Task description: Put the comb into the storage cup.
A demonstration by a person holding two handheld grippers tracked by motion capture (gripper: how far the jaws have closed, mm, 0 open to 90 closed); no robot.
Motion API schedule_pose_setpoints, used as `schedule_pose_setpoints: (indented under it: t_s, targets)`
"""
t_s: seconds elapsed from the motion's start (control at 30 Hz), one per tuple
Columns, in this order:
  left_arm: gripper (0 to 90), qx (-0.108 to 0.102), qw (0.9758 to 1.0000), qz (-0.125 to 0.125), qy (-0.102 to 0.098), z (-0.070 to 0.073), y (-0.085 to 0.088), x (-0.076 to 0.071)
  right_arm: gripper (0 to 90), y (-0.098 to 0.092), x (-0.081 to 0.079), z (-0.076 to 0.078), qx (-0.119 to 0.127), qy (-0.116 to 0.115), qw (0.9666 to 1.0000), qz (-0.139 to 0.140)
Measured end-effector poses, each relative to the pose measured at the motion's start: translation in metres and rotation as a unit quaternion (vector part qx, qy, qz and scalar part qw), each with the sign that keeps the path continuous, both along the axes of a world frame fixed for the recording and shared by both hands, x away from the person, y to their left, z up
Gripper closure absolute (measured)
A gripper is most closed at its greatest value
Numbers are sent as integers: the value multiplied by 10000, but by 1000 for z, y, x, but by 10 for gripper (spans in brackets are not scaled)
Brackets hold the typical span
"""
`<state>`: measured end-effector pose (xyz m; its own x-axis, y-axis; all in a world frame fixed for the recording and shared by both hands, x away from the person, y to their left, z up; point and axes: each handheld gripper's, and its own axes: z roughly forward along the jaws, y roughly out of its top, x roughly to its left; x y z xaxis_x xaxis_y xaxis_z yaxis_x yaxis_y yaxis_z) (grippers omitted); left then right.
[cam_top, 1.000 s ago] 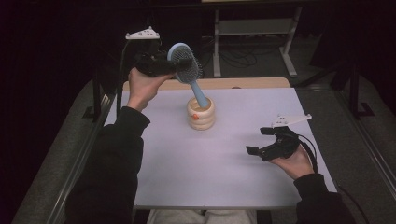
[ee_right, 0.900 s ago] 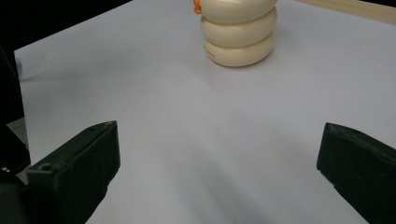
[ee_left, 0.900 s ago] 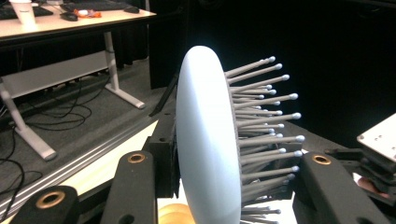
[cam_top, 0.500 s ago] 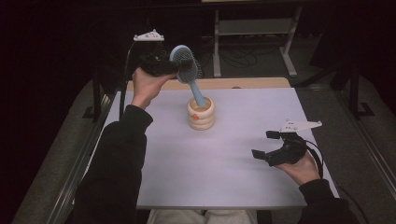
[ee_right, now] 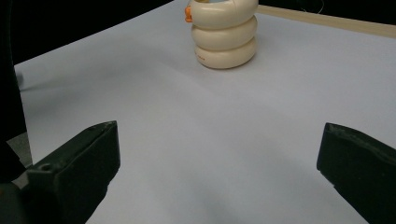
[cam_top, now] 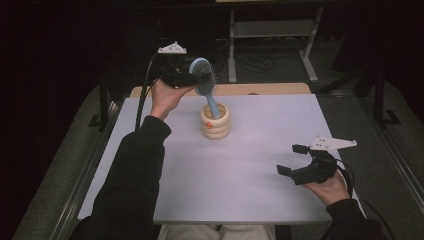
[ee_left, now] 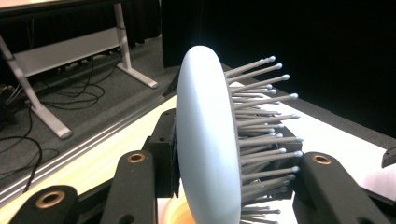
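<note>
A pale blue hairbrush (cam_top: 205,75) with grey bristles stands tilted, its handle down inside a cream ribbed cup (cam_top: 215,122) at the back middle of the white mat. My left gripper (cam_top: 192,76) is shut on the brush head; in the left gripper view the jaws clamp the brush head (ee_left: 208,140) from both sides, back and bristles. My right gripper (cam_top: 292,159) hovers low over the mat's right front, jaws wide open with nothing between them. In the right gripper view the cup (ee_right: 225,32) stands far ahead, a small orange mark on its side.
The white mat (cam_top: 250,170) covers a wooden table (cam_top: 270,89) whose far edge shows behind the cup. A metal desk frame (cam_top: 270,45) and cables lie on the dark floor beyond. Rails run along both table sides.
My left gripper has lowered the brush, so its handle sits deeper in the cup and the brush stands more upright. My right gripper has drifted right and toward the front edge, still open.
</note>
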<state>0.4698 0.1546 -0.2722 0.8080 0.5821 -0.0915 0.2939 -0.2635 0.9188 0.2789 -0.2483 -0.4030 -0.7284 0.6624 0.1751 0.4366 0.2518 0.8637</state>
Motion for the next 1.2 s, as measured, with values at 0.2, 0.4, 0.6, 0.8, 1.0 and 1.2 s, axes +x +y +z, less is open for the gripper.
schedule_pose_setpoints:
  t_s: [0.2,0.4,0.6,0.8,1.0,1.2]
  targets:
    - [559,80,10000,-14,24,-9,-6,2,0,-3,-6,-5,21,-45,10000,-8]
    - [559,137,9999,-32,100,-21,-10,5,0,-5,-8,-7,42,-69,10000,-34]
    - [558,174,9998,-56,119,-29,-12,6,0,-5,-8,-8,55,-93,9999,-44]
    - [558,232,9996,-81,153,-38,-14,6,0,-4,-8,-9,35,-79,10000,-28]
    - [557,276,9994,-131,177,-43,-19,5,0,-3,-8,-9,23,-72,10000,-18]
    - [552,353,9989,-233,195,-48,-27,4,0,-2,-8,-10,32,-80,10000,-8]
